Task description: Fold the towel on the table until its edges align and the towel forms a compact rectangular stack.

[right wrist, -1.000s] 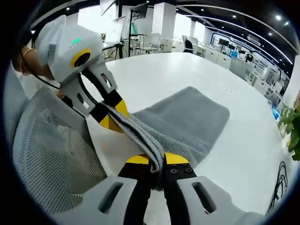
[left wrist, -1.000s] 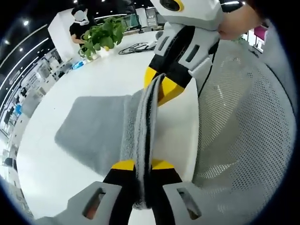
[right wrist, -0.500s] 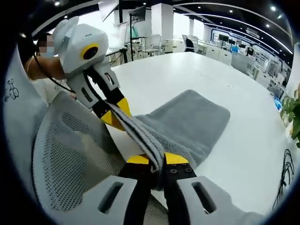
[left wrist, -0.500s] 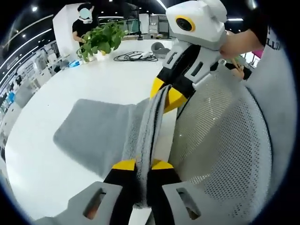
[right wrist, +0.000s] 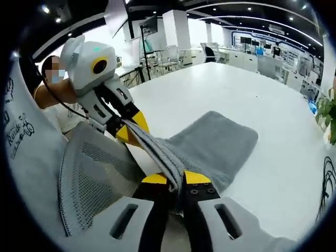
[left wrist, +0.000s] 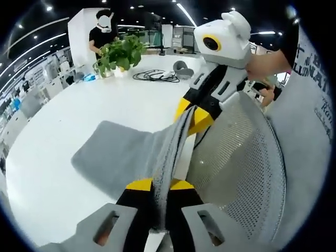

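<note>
A grey towel (left wrist: 118, 155) lies part-way on the white table (left wrist: 79, 110), its near edge lifted off the surface. My left gripper (left wrist: 160, 185) is shut on one corner of that edge. The right gripper (left wrist: 191, 113) comes in from the upper right of the left gripper view, pinching the other corner. In the right gripper view my right gripper (right wrist: 176, 180) is shut on the towel (right wrist: 215, 142), and the left gripper (right wrist: 126, 128) holds the far corner. The raised edge runs taut between the two grippers.
A grey mesh chair back (left wrist: 241, 157) stands close on the near side, also the mesh chair back (right wrist: 89, 178). A potted plant (left wrist: 118, 52) and black cables (left wrist: 155, 76) sit at the table's far end. A person (left wrist: 105, 31) stands behind the plant.
Both grippers have pulled back and up from the table with the towel's edge still held. More of the chair back and the person's clothing has come into both views.
</note>
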The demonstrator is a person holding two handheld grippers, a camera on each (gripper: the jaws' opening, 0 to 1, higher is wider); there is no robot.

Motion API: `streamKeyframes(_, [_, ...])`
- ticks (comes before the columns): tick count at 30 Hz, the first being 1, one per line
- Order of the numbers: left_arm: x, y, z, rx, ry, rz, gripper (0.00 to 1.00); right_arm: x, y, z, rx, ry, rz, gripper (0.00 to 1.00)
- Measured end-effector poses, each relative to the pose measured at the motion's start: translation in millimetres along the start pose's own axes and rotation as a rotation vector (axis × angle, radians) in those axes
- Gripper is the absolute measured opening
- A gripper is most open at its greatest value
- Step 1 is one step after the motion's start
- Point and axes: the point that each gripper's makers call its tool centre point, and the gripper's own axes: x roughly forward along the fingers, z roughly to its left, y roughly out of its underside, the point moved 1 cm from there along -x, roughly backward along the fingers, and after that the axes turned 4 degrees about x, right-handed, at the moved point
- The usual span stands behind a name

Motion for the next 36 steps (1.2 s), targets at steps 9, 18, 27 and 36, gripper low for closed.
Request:
streamKeyframes(9, [-5,-9.6,21.3,-0.038,-0.043,-0.05,0.08,-4,-17.9,-4,-0.018,0.004,-0.025,0.06])
streamKeyframes(18, [-16,-31.6,36.9,-0.032,-0.074,-0.091,0.08,-14,-47.6,-11,-0.008,0.001,-0.067,0.06])
streamKeyframes(27, [-14,-42.9,55.1,-0.021,-0.078,-0.099,0.08,-9,-62.9,-27,-0.001,0.003,-0.091,0.06])
streamKeyframes(36, [-10,-55.6,71.2,-0.041,-0.068,-0.121,0.08,-5,-78.2,-42,0.026,-0.005,-0.098,0.06])
